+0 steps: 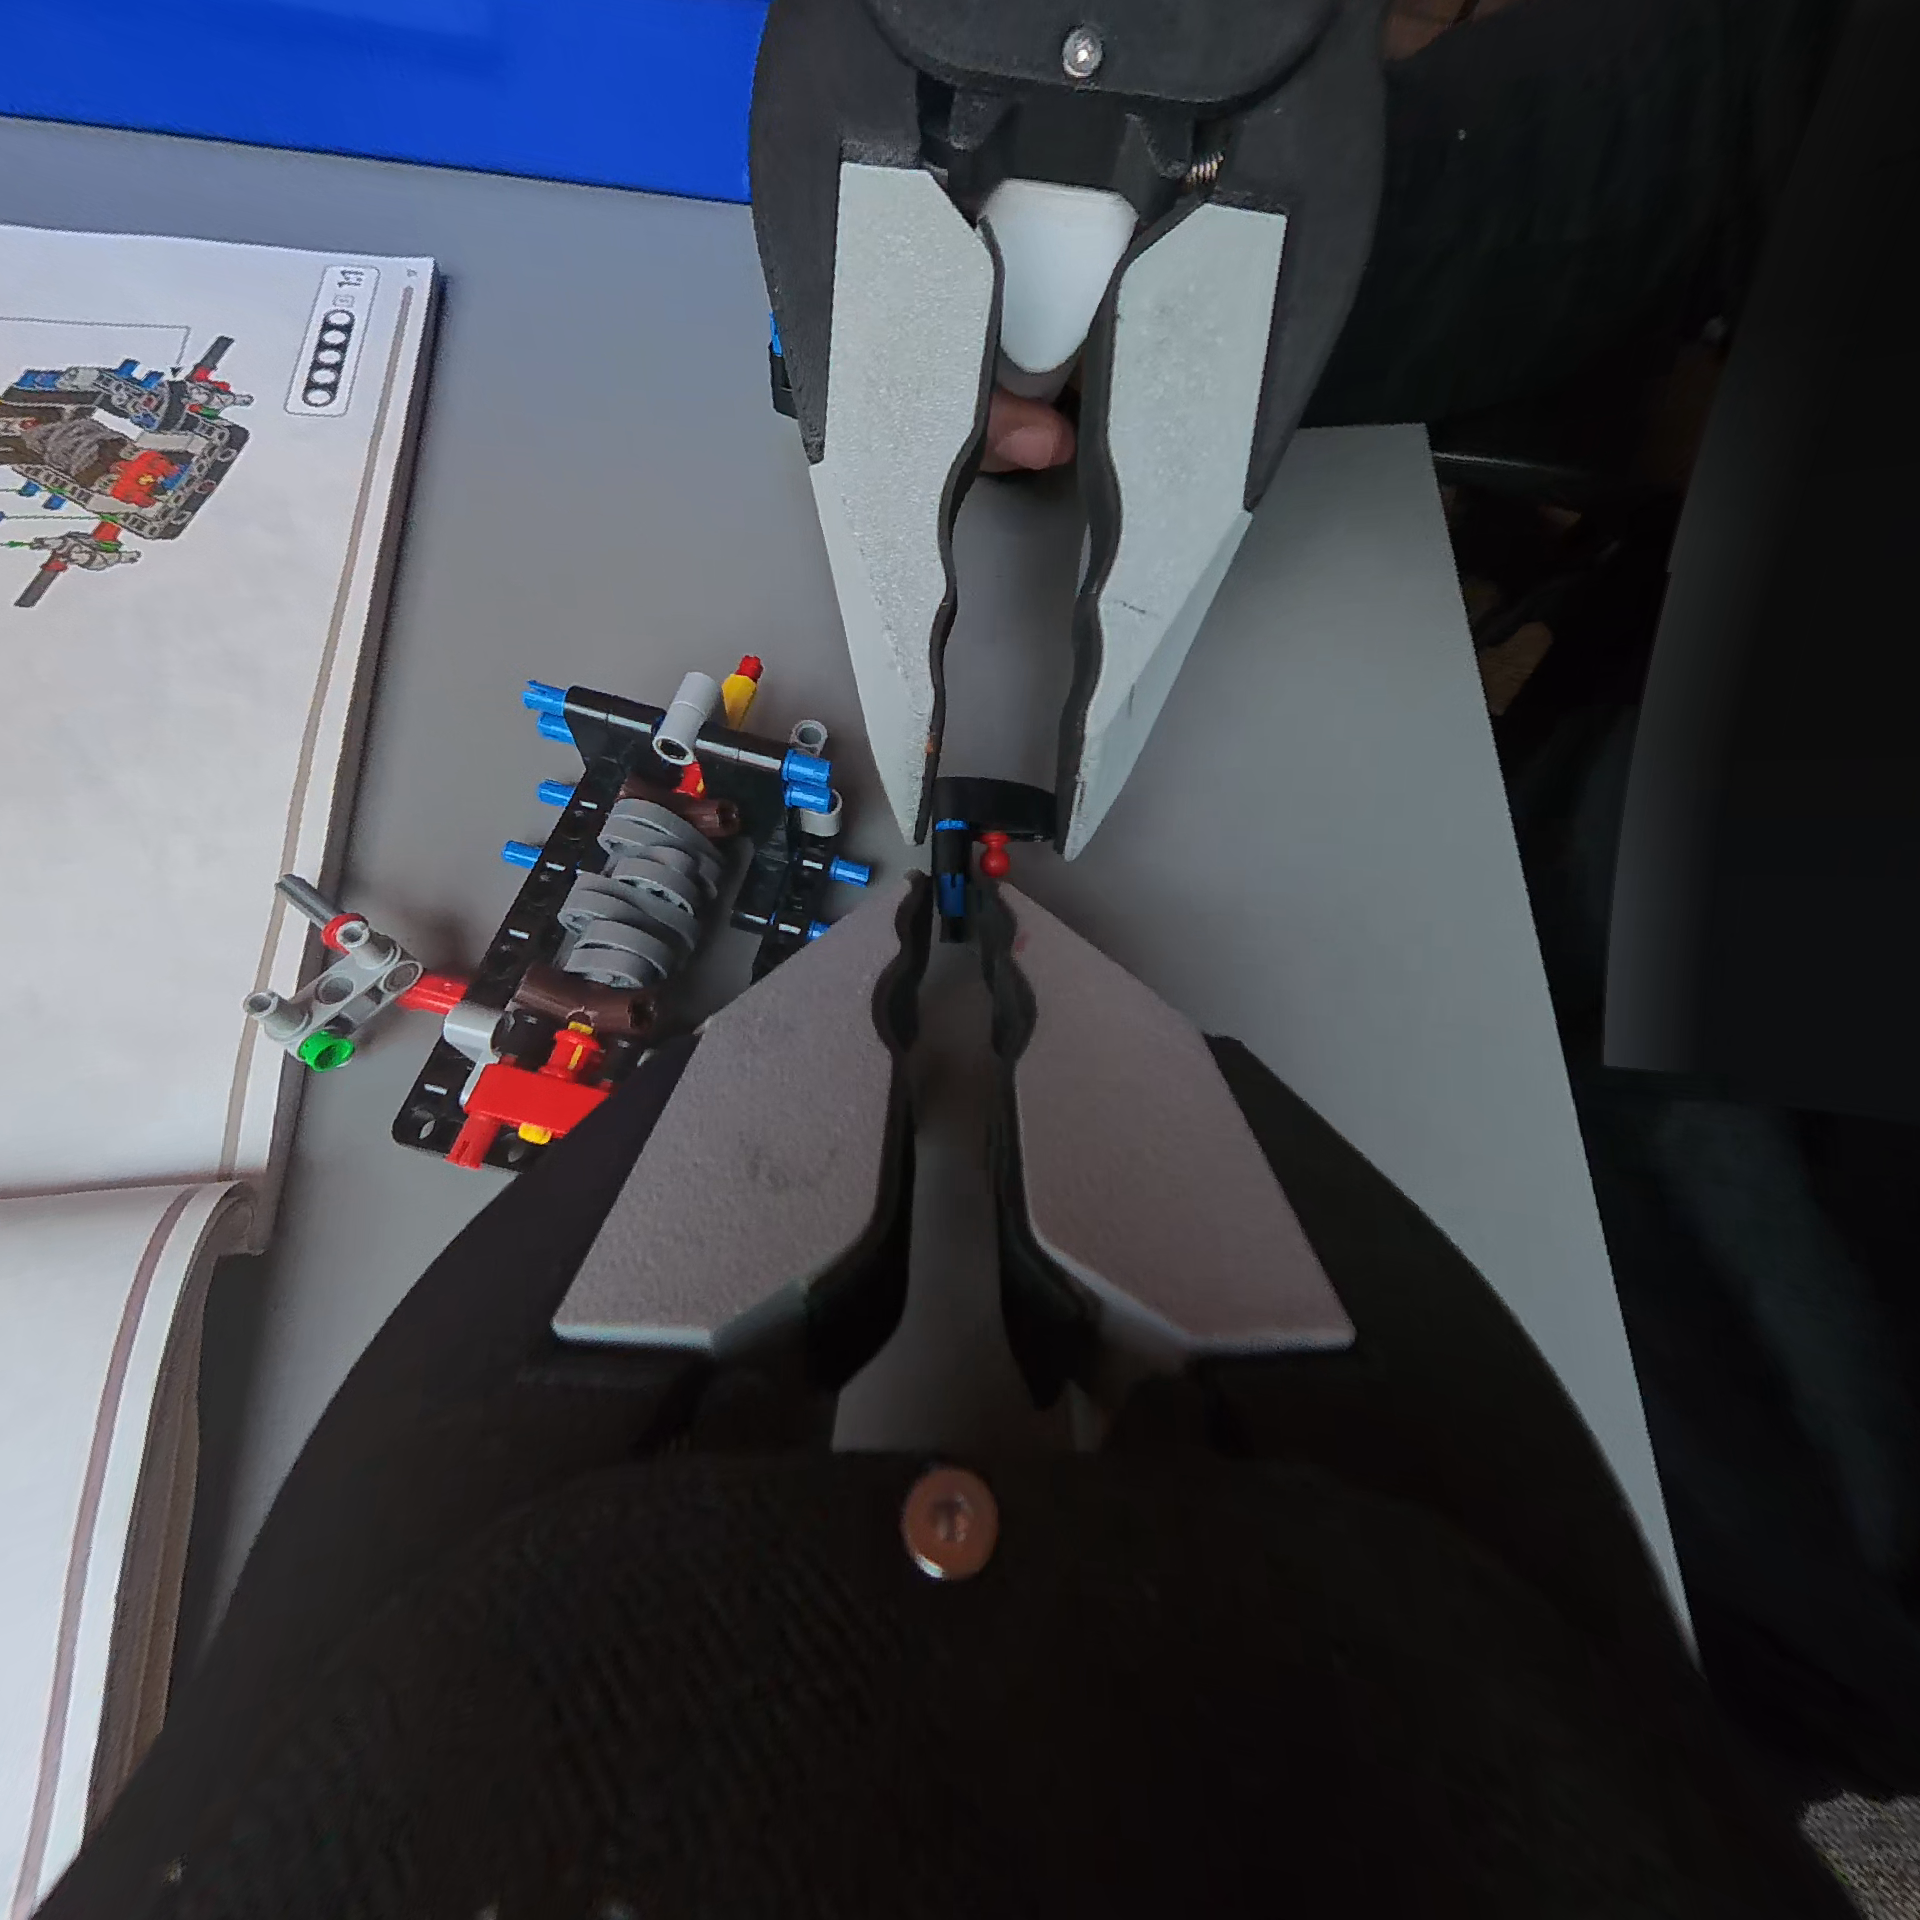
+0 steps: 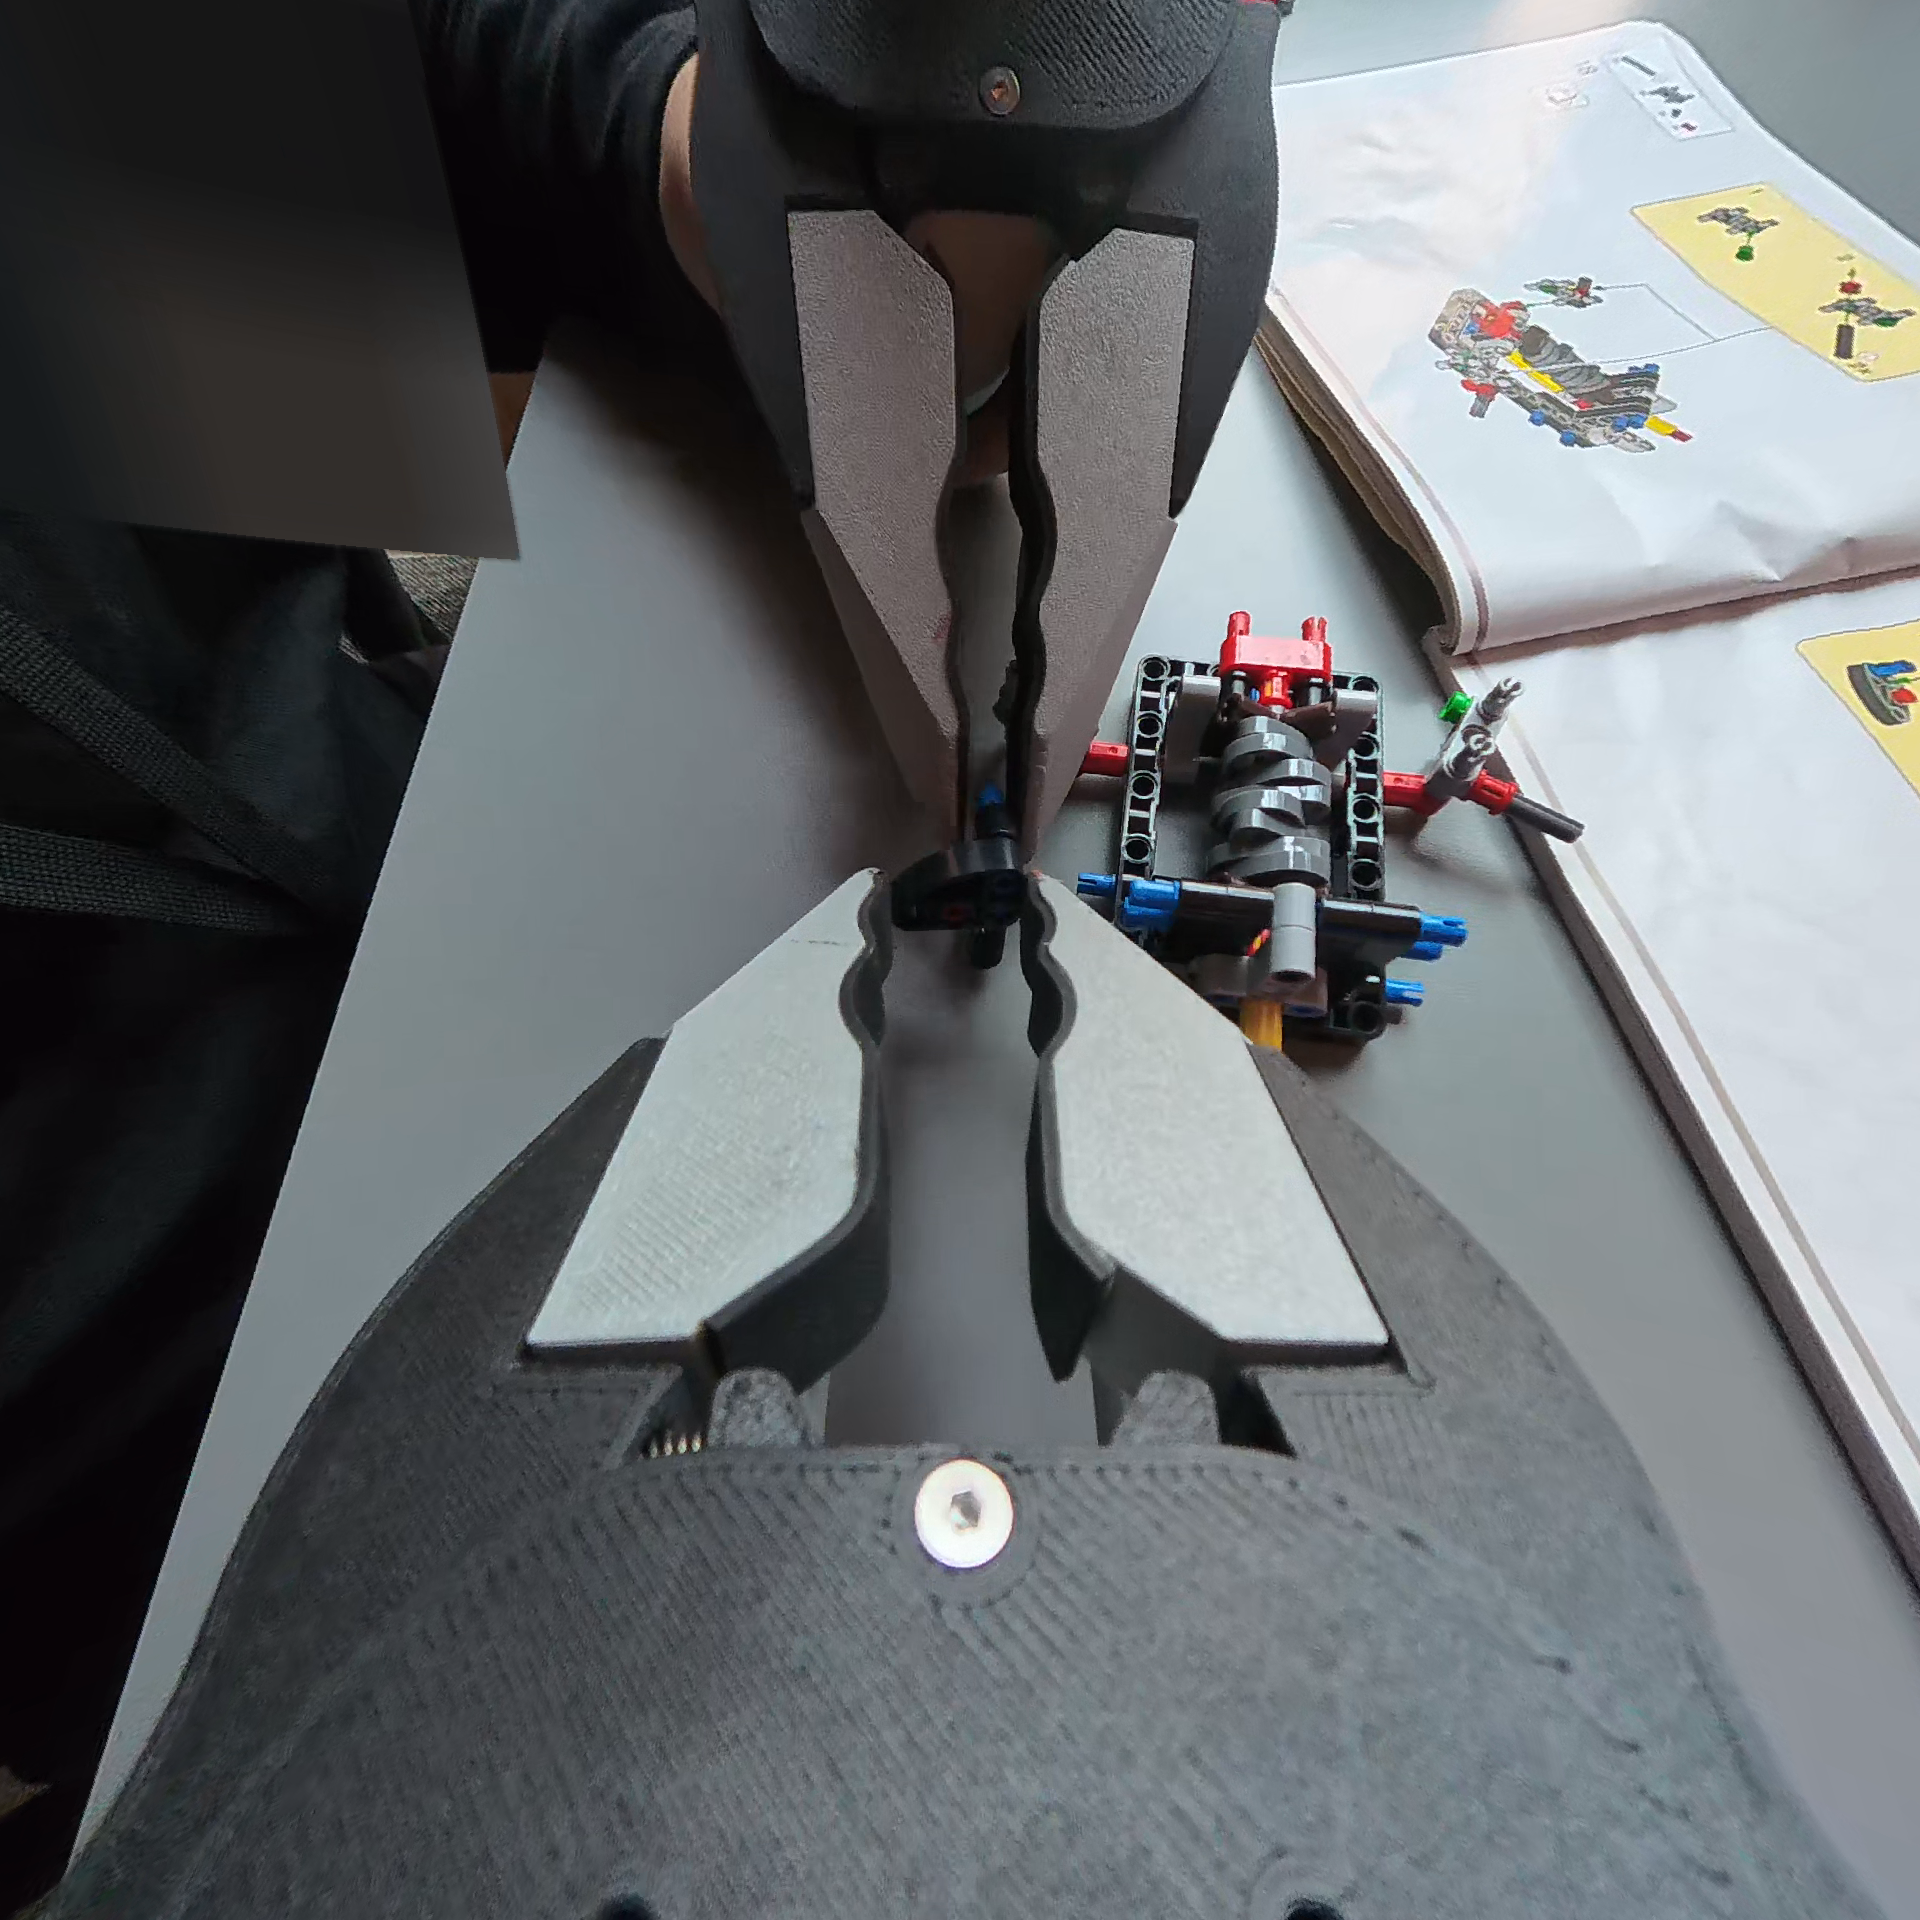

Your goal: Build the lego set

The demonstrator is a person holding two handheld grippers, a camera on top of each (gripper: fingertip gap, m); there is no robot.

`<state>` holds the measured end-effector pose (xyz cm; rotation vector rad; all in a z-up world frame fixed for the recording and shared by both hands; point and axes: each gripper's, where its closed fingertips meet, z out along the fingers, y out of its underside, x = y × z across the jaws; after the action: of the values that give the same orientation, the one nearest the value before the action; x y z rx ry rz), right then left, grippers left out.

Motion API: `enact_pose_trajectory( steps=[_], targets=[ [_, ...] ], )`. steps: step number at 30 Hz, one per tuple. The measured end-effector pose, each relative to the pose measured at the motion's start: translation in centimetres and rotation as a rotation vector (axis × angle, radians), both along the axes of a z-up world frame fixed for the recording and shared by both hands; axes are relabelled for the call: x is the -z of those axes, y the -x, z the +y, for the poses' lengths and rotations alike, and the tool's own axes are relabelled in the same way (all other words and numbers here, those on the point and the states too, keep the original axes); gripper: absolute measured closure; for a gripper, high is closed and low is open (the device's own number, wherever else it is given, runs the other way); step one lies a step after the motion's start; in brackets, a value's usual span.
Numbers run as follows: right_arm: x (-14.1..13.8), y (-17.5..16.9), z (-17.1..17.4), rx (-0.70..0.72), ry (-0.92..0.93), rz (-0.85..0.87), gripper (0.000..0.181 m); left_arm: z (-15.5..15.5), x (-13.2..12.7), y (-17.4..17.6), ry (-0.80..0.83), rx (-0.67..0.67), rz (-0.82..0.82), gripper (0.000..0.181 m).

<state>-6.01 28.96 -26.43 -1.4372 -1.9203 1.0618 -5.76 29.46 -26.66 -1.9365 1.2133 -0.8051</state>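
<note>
Grey table point(image 1: 623, 416) carries my half-built frame point(image 1: 634, 914) beside the open manual point(image 1: 156, 727). Near the table's edge, my left gripper point(image 1: 951, 899) pinches a pin point(image 1: 951, 894) and my right gripper point(image 2: 956, 914) clamps a black connector point(image 2: 951, 891); joining them and fitting them to the frame remains.

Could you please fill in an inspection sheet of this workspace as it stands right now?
Surface: grey table, flat.
Job's things: partly built lego frame lies on the table; open instruction booklet beside it.
Clutter: nothing seen.
Grippers: left hand-held gripper shut on a black pin with blue end; right hand-held gripper shut on a small black beam; the tips meet, pin at the beam.
Cables: nothing seen.
Surroundings: blue panel behind the table; dark strap past the table edge.
</note>
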Motion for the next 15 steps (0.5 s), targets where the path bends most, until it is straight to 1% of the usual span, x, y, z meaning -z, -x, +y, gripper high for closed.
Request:
enact_pose_trajectory(
  steps=[7,15],
  targets=[
    [0.03,-0.06,-0.06,-0.009,0.009,0.004,0.160,0.06,-0.23,-0.04,0.028,0.000,-0.027,0.177],
    [0.18,-0.18,0.06,-0.015,0.017,0.008,0.160,0.21,-0.20,-0.17,0.036,-0.007,-0.022,0.178]
  ],
)
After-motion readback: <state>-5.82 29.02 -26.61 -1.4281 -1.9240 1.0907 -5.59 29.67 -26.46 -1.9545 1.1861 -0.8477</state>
